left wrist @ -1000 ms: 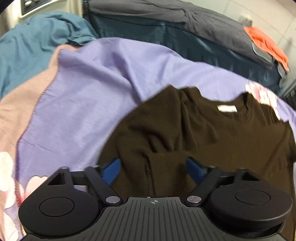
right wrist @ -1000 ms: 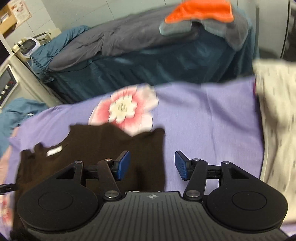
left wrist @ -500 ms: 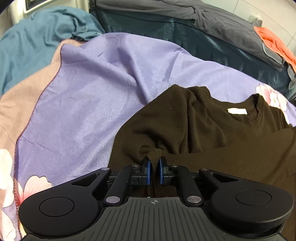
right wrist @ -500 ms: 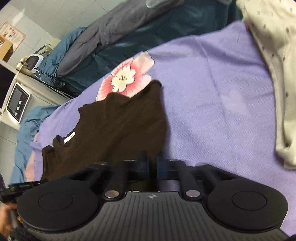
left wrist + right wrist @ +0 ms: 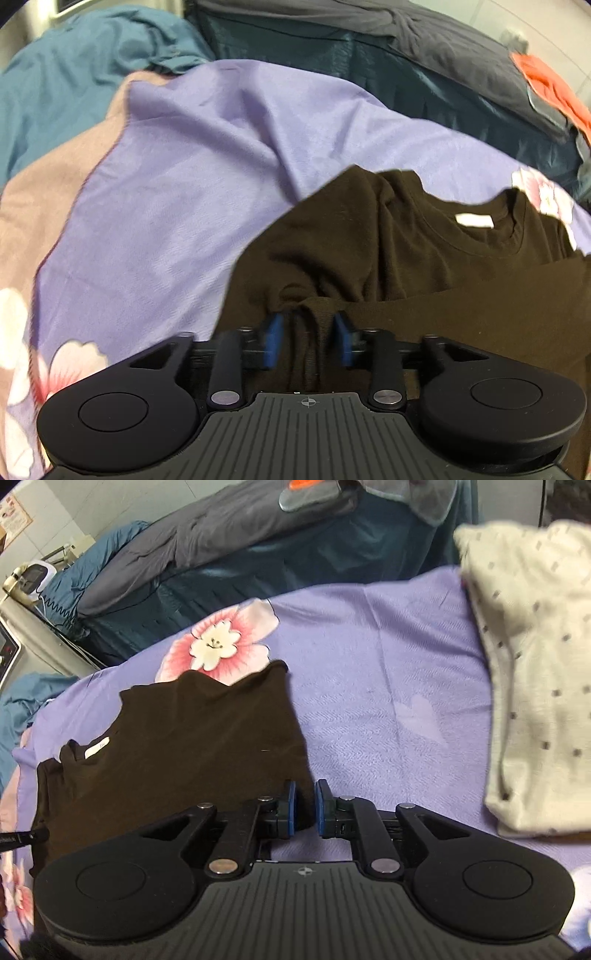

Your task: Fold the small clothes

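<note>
dark brown T-shirt (image 5: pixel 424 266) on purple bedsheet (image 5: pixel 184 184)

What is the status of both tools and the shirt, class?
Left tool opening, bunched fabric between pads. Right tool opening at hem of dark brown cotton T-shirt. Cream dotted garment lies apart; nothing blocking.

No text can be read. The white neck label (image 5: pixel 474 220) inside the collar of the dark brown T-shirt (image 5: pixel 406 266) looks blank, and the poster (image 5: pixel 13 511) on the wall is too blurred.
</note>
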Available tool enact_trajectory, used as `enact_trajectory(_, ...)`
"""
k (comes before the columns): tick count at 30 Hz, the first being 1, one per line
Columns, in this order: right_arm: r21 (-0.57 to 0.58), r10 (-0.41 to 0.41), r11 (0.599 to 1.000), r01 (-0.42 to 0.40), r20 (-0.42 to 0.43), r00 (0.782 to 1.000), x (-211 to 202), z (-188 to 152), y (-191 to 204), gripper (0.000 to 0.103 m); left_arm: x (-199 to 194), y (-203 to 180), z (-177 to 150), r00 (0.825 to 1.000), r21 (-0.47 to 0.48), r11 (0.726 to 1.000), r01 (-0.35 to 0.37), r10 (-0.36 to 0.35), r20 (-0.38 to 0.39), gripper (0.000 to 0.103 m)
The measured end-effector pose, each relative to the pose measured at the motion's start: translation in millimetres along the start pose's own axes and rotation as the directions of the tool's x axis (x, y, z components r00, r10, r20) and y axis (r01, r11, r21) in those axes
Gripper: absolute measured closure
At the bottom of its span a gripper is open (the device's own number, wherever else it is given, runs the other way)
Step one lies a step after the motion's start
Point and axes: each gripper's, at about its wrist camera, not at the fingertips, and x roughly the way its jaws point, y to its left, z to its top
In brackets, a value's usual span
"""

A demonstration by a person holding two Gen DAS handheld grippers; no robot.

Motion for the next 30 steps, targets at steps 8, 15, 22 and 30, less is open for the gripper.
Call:
enact_trajectory(8,-0.189,0.095,0.977,-0.099,-0.033,0.995,-55.8,-65.6,53.6,0.037,-57.7,67.7,-45.7,0.994,-0.188,0.981,-0.041,0.059,0.088,0.000)
enact_trajectory(15,-0.161,0.191,0.963,-0.218,-0.170,0.967,-61.1,-117.0,86.2,0.033,-137.5,132.7,-121.6,0.989,-0.309,0.948,-0.078,0.112,0.092,0.000)
enact_trajectory(22,-0.186,0.236,0.941,-0.281,-0.230,0.944,-60.9,-129.0,111.8,0.031,-182.0,138.1,-214.0,0.995,-0.264,0.960,-0.088,0.099,0.030,0.000)
enact_trajectory(30,-0.179,0.255,0.934,-0.308,-0.269,0.929,-66.4,-135.7,118.5,0.027,-146.2,113.1,-276.4,0.980,-0.266,0.951,-0.158,0.117,-0.163,0.000)
